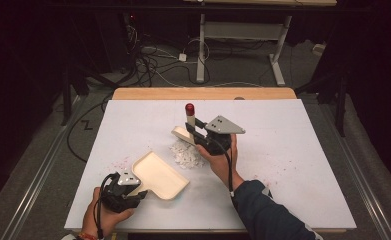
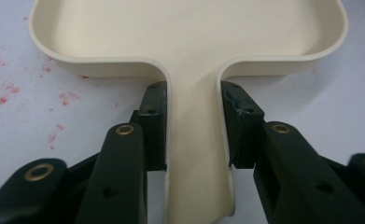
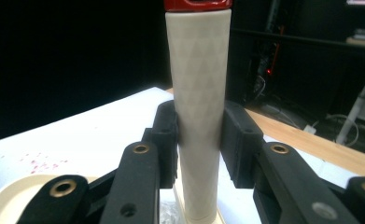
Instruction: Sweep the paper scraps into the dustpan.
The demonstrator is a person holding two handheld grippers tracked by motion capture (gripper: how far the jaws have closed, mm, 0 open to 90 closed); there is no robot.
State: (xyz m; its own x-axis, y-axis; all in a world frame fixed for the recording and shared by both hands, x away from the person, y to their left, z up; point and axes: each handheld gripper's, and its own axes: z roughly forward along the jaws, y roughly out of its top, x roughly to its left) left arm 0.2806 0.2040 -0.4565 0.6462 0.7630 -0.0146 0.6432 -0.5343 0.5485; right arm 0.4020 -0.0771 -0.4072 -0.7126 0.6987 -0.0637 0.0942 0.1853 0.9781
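Observation:
A cream dustpan (image 1: 160, 175) lies flat on the white table, its tray pointing toward a pile of white paper scraps (image 1: 187, 155). My left gripper (image 1: 142, 194) is shut on the dustpan's handle (image 2: 194, 140), one pad pressed on each side; in the left gripper view the left gripper (image 2: 196, 126) holds it just behind the tray (image 2: 189, 28). My right gripper (image 1: 195, 131) is shut on the upright cream brush handle (image 3: 199, 93), which has a red cap (image 1: 189, 107). The brush head (image 1: 183, 134) sits at the far edge of the scraps.
The white table top (image 1: 293, 150) has open room to the right and at the far left. Red specks (image 1: 118, 162) dot the surface left of the dustpan. Beyond the wooden far edge (image 1: 203, 93), cables and desk legs (image 1: 201, 50) lie on the floor.

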